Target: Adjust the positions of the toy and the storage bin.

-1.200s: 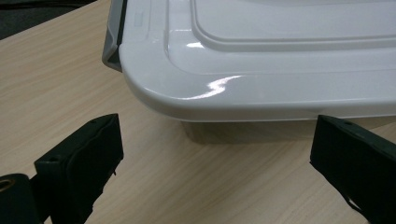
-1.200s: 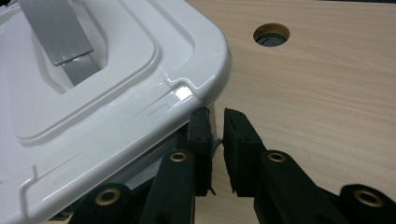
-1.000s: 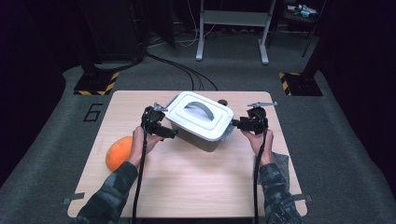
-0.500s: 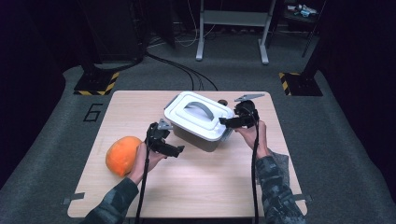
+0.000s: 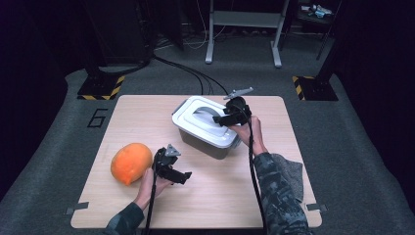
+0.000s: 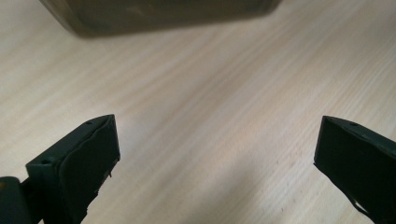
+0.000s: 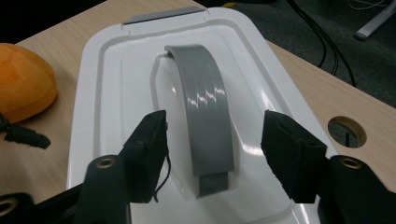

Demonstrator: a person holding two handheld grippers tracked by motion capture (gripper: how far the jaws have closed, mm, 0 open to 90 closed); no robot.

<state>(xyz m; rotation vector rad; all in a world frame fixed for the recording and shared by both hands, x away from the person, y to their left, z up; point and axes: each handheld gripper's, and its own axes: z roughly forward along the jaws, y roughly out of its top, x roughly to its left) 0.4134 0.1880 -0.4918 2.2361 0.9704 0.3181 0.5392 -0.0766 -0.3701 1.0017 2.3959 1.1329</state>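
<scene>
A pale wooden table (image 5: 147, 117) is being shown on a grey carpeted floor (image 5: 352, 147), with dark surroundings, cables (image 5: 195, 73) trailing away at the far side and a metal stand (image 5: 242, 19) standing beyond them. Two yellow-and-black striped floor plates (image 5: 100, 88) are lying at the far left and far right of the table. A round hole (image 7: 347, 131) is being seen in the tabletop near the far right edge.

A grey container with a white lid (image 5: 205, 125) is being kept at the far centre of the table, set at an angle to the table edges. Its grey arched handle (image 7: 205, 112) is running along the middle of the lid. An orange rounded object (image 5: 131, 162) is lying at the near left, well apart from the container.

The right gripper (image 7: 212, 140) is being held over the lid, with its jaws partly apart on either side of the handle; the jaws have just been closing, and the pads are not being pressed against the handle. The left gripper (image 6: 217, 154) is being held low over bare wood just right of the orange object, jaws wide apart and nothing between them.

Open tabletop is being left along the near edge and at the far left corner. The right edge is being partly occupied by the right forearm (image 5: 271, 181).
</scene>
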